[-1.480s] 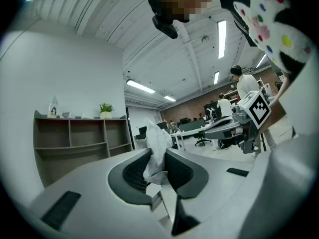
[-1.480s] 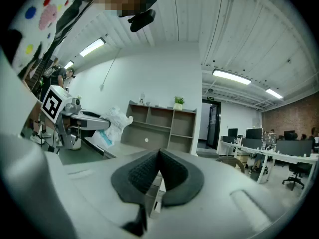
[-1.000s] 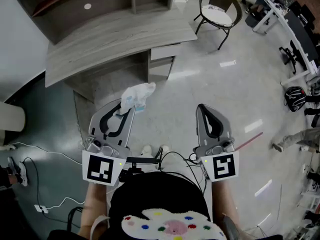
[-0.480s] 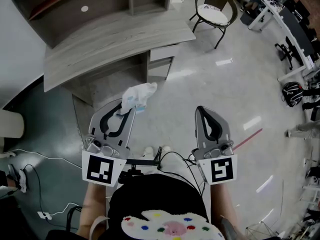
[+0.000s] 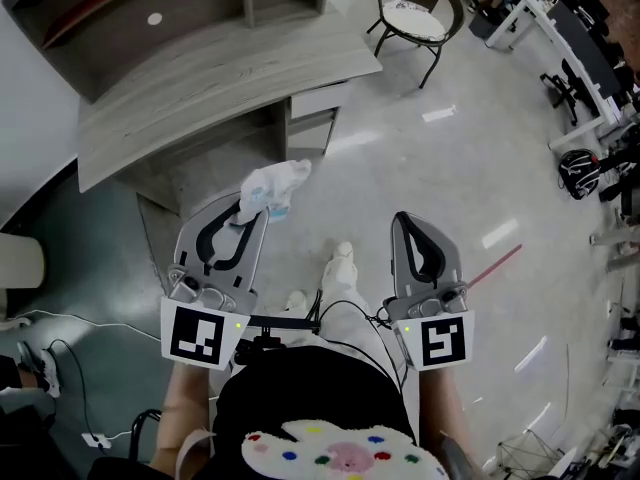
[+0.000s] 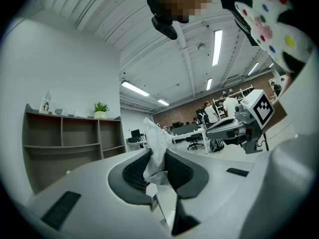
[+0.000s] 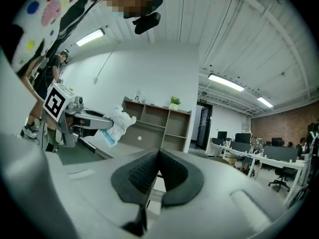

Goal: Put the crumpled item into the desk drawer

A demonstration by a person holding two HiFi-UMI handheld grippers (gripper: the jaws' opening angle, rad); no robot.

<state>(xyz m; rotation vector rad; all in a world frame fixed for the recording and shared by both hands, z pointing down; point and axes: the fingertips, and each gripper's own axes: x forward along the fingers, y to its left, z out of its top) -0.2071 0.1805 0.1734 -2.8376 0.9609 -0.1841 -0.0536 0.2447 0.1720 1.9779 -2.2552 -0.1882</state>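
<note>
A crumpled white paper item (image 5: 271, 187) with a blue patch is pinched in my left gripper (image 5: 248, 213) and sticks out past its tips, above the floor in front of the desk. In the left gripper view the paper (image 6: 156, 151) stands up between the dark pads. My right gripper (image 5: 403, 222) hangs level with it on the right, jaws pressed together with nothing in them; its own view shows the pads (image 7: 157, 172) meeting. The grey wooden desk (image 5: 220, 78) lies ahead at upper left, its drawer front (image 5: 318, 99) under the right end, closed.
A shelf unit (image 5: 150, 8) stands on the desk's back. A round chair (image 5: 415, 13) sits at the upper middle. Office desks and chairs (image 5: 575, 68) line the right side. Cables (image 5: 60, 358) trail on the floor at lower left. My foot (image 5: 340, 263) steps forward between the grippers.
The desk and chair have slid up and left in the head view as I walk. A foot has swung forward between the grippers. Both grippers hold the same pose.
</note>
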